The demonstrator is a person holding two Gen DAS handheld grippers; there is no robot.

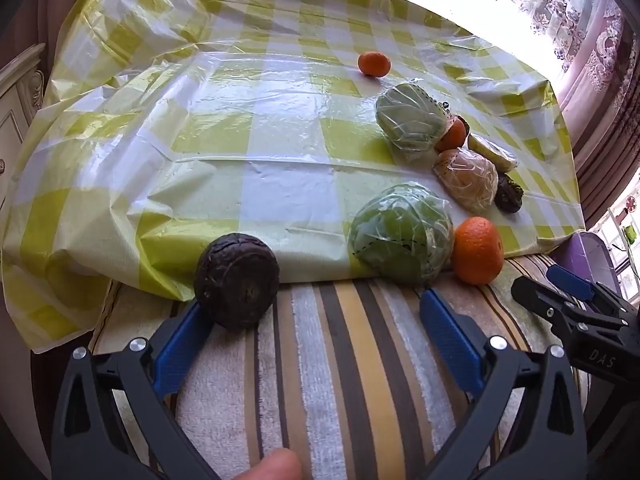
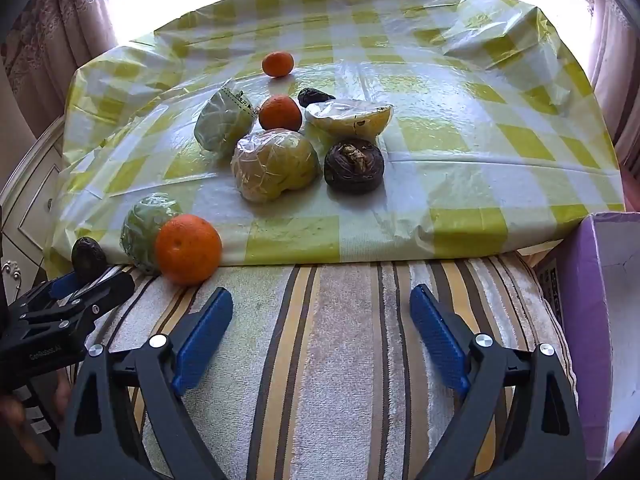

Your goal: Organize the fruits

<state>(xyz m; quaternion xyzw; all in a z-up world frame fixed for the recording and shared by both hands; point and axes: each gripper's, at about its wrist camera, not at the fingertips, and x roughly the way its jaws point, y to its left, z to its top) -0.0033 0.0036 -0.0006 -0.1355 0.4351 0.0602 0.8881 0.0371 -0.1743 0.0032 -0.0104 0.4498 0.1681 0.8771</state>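
My left gripper [image 1: 316, 312] is open and empty over the striped towel [image 1: 340, 360]. A dark wrinkled fruit [image 1: 236, 280] rests against its left finger's tip. A wrapped green fruit [image 1: 402, 232] and an orange [image 1: 478, 250] lie just ahead on the right. My right gripper [image 2: 322, 306] is open and empty over the towel [image 2: 340, 360]. Ahead of it lie an orange [image 2: 188, 249], a wrapped green fruit [image 2: 146, 226], a wrapped yellowish fruit [image 2: 276, 164], a dark fruit [image 2: 354, 165], another orange [image 2: 280, 113] and a wrapped half fruit [image 2: 350, 118].
A green-checked plastic cloth [image 1: 240, 128] covers the raised surface behind the towel. A lone orange [image 1: 374, 64] lies far back. A purple box [image 2: 600, 320] stands at the right. A white cabinet [image 1: 16, 92] is at the left. Curtains hang behind.
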